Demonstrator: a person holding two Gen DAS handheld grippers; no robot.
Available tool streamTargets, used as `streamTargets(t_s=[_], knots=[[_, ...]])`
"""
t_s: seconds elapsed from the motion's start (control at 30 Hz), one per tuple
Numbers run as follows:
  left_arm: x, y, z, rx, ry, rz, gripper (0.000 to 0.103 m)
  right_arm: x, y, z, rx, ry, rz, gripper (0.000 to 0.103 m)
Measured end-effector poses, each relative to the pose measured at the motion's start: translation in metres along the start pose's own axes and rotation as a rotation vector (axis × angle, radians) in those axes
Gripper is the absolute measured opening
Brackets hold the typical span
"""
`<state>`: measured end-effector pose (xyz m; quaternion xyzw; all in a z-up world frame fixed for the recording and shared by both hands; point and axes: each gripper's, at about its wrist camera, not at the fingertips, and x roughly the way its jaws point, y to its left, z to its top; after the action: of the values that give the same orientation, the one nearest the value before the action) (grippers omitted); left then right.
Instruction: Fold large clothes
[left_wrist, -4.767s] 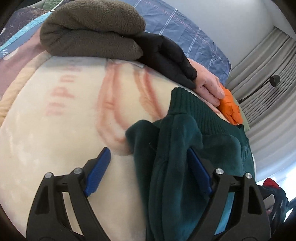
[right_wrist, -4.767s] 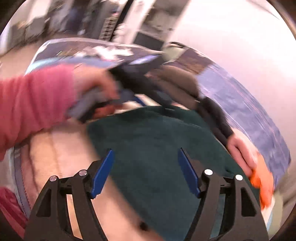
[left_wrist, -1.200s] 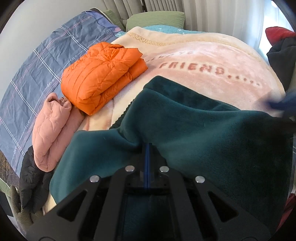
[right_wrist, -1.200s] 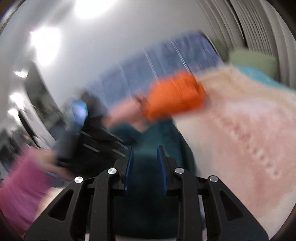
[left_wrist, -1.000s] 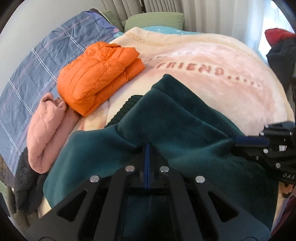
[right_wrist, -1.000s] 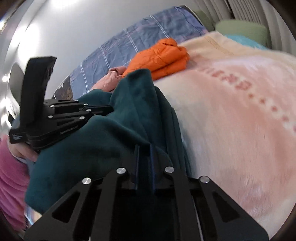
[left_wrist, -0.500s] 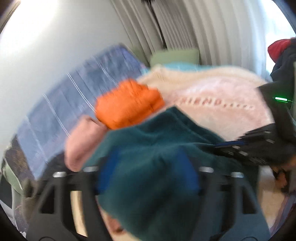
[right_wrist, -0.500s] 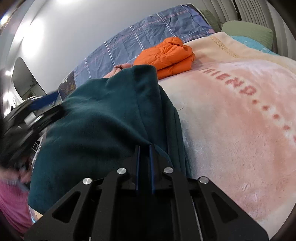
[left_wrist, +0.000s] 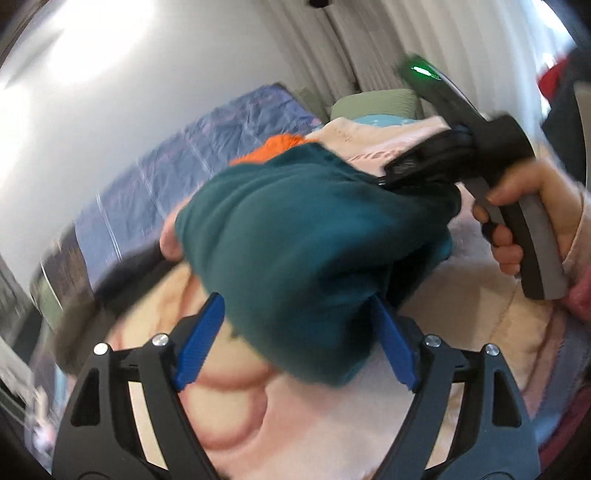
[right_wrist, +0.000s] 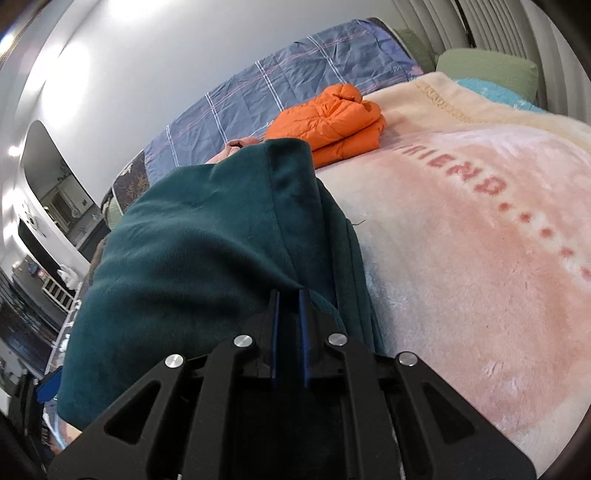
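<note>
A dark green fleece garment (left_wrist: 314, 236) hangs folded above the pink blanket (left_wrist: 236, 410). It also fills the left of the right wrist view (right_wrist: 207, 240). My left gripper (left_wrist: 295, 339) is open, its blue pads on either side of the fleece's lower edge. My right gripper (right_wrist: 287, 325) is shut on the fleece's edge and holds it up. In the left wrist view the right gripper (left_wrist: 424, 170) shows at upper right, held by a hand.
A folded orange puffer jacket (right_wrist: 332, 118) lies on the blanket (right_wrist: 480, 221) beyond the fleece. A pink garment (right_wrist: 236, 146) peeks behind the fleece. A blue checked sheet (right_wrist: 280, 85) and green pillow (right_wrist: 487, 70) lie at the back.
My left gripper has let go of the fleece, opened and swung back and down. My right gripper still holds the fleece, which is now lifted and folded over.
</note>
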<state>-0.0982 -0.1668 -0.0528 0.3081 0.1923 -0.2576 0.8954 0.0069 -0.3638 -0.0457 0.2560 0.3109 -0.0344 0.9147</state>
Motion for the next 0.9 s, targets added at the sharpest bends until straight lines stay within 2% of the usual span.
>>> streamTargets(t_s=[0.07,0.13,0.17,0.2,0.27,0.3,0.33,0.4,0.5,0.57,0.63,0.67,0.77,0.8,0.83,0.87,0.9], knots=[[0.005,-0.018,-0.001,0.085,-0.010,0.044,0.083,0.000,0.003,-0.001,-0.019,-0.010,-0.023,0.009],[0.015,-0.032,-0.006,0.171,-0.015,0.155,0.083,0.000,0.006,-0.002,-0.043,-0.025,-0.041,0.009],[0.021,-0.033,-0.009,0.197,-0.004,0.235,0.079,0.001,0.007,-0.003,-0.054,-0.034,-0.055,0.009],[0.026,-0.028,-0.013,0.198,0.013,0.272,0.080,0.002,0.008,-0.004,-0.065,-0.045,-0.070,0.008],[0.031,-0.011,-0.020,0.176,0.042,0.292,0.081,0.004,0.012,-0.006,-0.103,-0.067,-0.129,0.004],[0.031,-0.003,-0.025,0.199,0.049,0.321,0.081,0.008,0.016,-0.006,-0.127,-0.071,-0.157,0.004],[0.030,0.004,-0.029,0.229,0.056,0.350,0.081,0.010,0.017,-0.005,-0.125,-0.065,-0.148,0.004],[0.032,0.019,-0.035,0.229,0.082,0.352,0.082,0.011,0.015,-0.003,-0.115,-0.052,-0.109,0.004],[0.033,0.029,-0.036,0.171,0.095,0.307,0.081,0.011,0.012,-0.005,-0.113,-0.043,-0.088,0.004],[0.032,0.025,-0.036,0.175,0.089,0.299,0.081,0.010,0.011,-0.005,-0.110,-0.036,-0.079,0.005],[0.027,0.026,-0.034,0.155,0.103,0.244,0.077,0.008,0.011,-0.004,-0.113,-0.028,-0.076,0.005],[0.022,0.029,-0.034,0.128,0.120,0.201,0.070,0.007,0.011,-0.003,-0.114,-0.026,-0.073,0.005],[-0.001,0.048,-0.025,0.010,0.128,-0.074,0.051,0.006,0.010,-0.004,-0.104,-0.031,-0.073,0.007],[-0.010,0.056,-0.021,-0.023,0.123,-0.148,0.046,0.005,0.010,-0.004,-0.096,-0.031,-0.064,0.008],[-0.021,0.065,-0.015,-0.059,0.105,-0.215,0.037,0.005,0.010,-0.005,-0.091,-0.031,-0.059,0.008],[-0.029,0.072,-0.010,-0.083,0.080,-0.239,0.033,0.005,0.010,-0.004,-0.086,-0.031,-0.056,0.008],[-0.037,0.085,0.002,-0.117,0.040,-0.251,0.033,0.004,0.011,-0.004,-0.086,-0.031,-0.059,0.008]])
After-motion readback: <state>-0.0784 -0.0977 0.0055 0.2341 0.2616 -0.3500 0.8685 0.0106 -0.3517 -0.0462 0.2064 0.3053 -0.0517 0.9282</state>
